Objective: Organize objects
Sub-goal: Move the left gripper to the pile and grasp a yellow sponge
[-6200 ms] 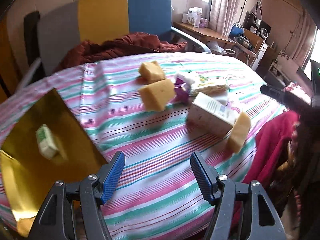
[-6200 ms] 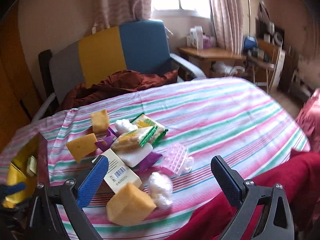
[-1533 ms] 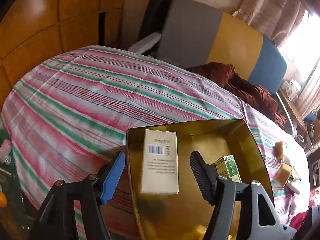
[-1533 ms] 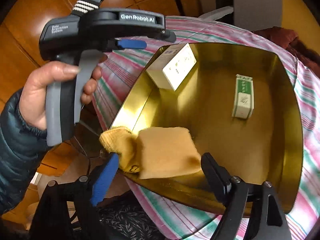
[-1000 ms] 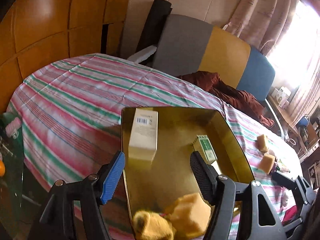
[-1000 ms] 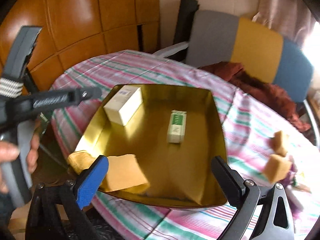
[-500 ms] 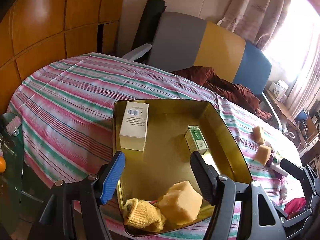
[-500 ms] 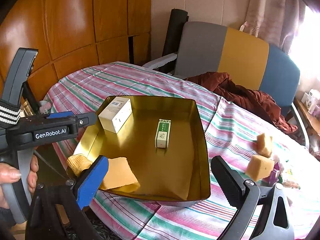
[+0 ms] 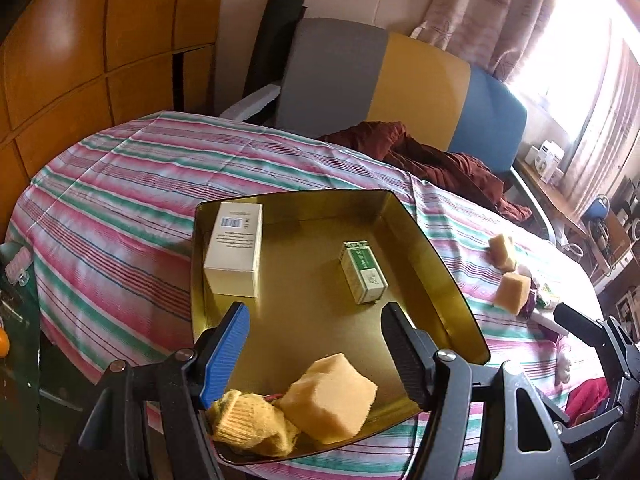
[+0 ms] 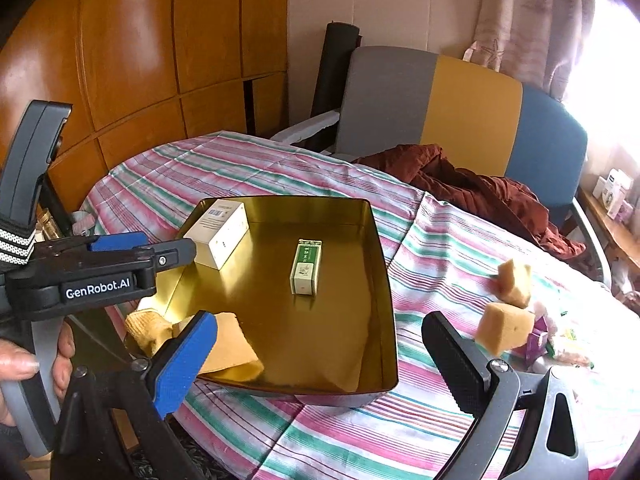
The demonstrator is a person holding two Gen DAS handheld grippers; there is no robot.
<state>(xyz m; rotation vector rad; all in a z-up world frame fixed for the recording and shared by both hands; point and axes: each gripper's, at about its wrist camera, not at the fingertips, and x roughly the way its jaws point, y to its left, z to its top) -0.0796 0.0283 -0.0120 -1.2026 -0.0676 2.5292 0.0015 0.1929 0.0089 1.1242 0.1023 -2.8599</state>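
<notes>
both the left gripper (image 9: 314, 344) and the right gripper (image 10: 320, 360) hang open and empty over the near edge of the gold tray (image 10: 380, 288), which holds a sponge (image 9: 330, 396), a sock (image 9: 250, 428), a green box (image 9: 363, 272) and a white box (image 9: 236, 244). to go on well, swing right to the two sponges (image 10: 505, 312) farther off on the striped cloth (image 10: 440, 248) and grip one squarely across its flat sides.

Daylight from a blown-out window (image 9: 592, 32) at upper right, warm glare on the wooden wall panels (image 10: 132, 60), gold tray (image 9: 440, 280) mirroring its contents, strong fisheye bending, dark vignetted corners, mostly sharp focus
</notes>
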